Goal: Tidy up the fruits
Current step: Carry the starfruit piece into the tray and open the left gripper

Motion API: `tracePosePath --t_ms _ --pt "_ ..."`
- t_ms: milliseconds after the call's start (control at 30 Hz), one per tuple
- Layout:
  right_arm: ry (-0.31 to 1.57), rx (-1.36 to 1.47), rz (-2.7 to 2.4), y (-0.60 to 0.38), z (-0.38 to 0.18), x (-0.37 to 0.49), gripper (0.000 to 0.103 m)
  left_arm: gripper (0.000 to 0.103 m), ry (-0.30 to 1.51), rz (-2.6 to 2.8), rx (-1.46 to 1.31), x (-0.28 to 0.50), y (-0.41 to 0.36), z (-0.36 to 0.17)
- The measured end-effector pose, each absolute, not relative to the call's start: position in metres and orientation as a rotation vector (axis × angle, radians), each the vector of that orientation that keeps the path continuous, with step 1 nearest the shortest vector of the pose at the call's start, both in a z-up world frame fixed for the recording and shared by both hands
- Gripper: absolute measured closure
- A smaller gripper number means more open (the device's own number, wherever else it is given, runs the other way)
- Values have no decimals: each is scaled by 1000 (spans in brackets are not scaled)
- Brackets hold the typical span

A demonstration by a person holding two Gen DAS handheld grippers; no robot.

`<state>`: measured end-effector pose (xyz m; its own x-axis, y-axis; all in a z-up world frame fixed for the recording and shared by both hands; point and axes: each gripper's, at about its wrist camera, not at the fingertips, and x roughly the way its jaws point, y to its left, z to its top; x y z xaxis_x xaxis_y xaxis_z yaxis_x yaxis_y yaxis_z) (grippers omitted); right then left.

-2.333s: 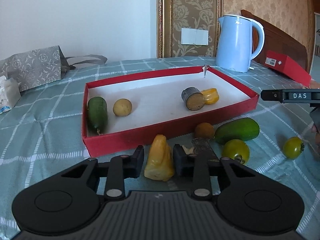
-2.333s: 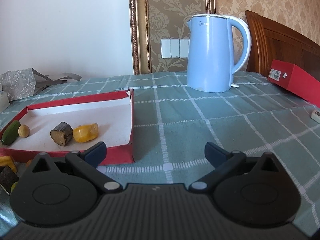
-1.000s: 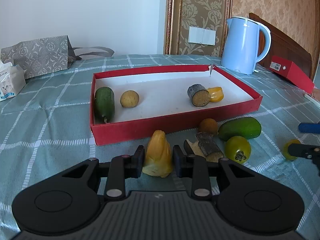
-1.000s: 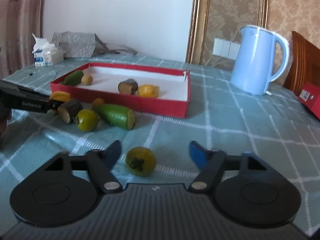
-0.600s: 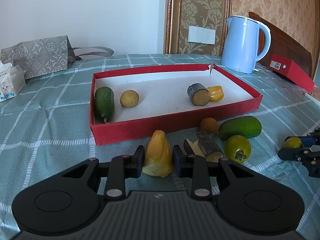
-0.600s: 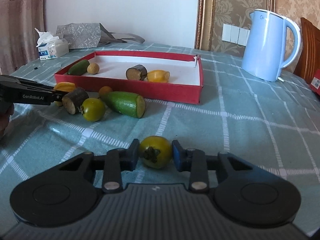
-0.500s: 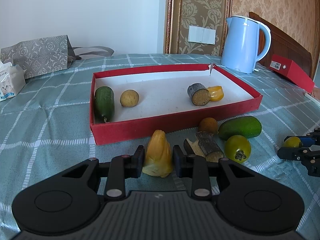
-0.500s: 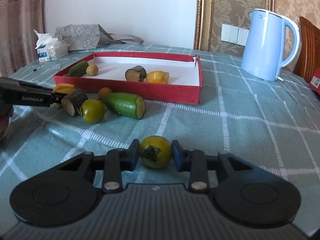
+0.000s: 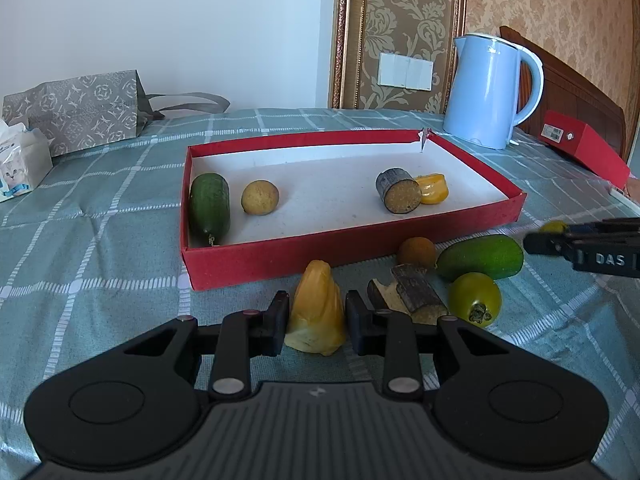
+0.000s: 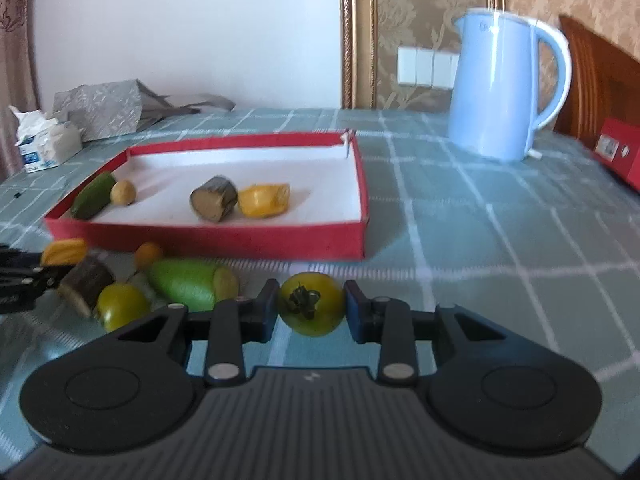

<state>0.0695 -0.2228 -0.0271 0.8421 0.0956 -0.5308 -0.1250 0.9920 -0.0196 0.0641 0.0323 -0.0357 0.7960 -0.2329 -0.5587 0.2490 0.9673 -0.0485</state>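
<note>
The right gripper (image 10: 311, 311) is clamped on a green tomato (image 10: 311, 304), which sat on the cloth well to the right of the other fruit a second ago and now rides between the pads, carried toward the tray (the right view is blurred, as a moving camera would be). In the left view the same gripper (image 9: 538, 240) has come in from the right edge to just beside the cut melon (image 9: 480, 257), with a sliver of tomato showing above its tip. The left gripper (image 9: 316, 322) has not shifted: its pads are still closed on the yellow piece (image 9: 317, 312), low over the cloth in front of the tray's near wall.

So both hands now hold something, and I judge the next step to be lifting each over the red wall and setting it down in the tray (image 9: 352, 246).

The tray already holds a cucumber (image 9: 209, 208), a small round fruit (image 9: 259, 197), a dark cut stub (image 9: 398, 197) and a yellow wedge (image 9: 431, 189). Outside, near its front wall, lie an orange ball (image 9: 416, 252), a second stub (image 9: 416, 294) and another tomato (image 9: 474, 299).

The surface is a green checked cloth (image 9: 100, 248). Behind stand a blue kettle (image 9: 490, 92), a red box (image 9: 582, 150), a patterned bag (image 9: 76, 108) and tissues (image 9: 20, 166), against a white wall and damask panel.
</note>
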Motion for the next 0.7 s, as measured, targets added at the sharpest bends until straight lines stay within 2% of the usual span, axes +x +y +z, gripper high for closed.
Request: tracePosePath --t_ms 700 --pt "594 -97 99 -220 -38 80 71 74 559 -241 -52 55 40 -18"
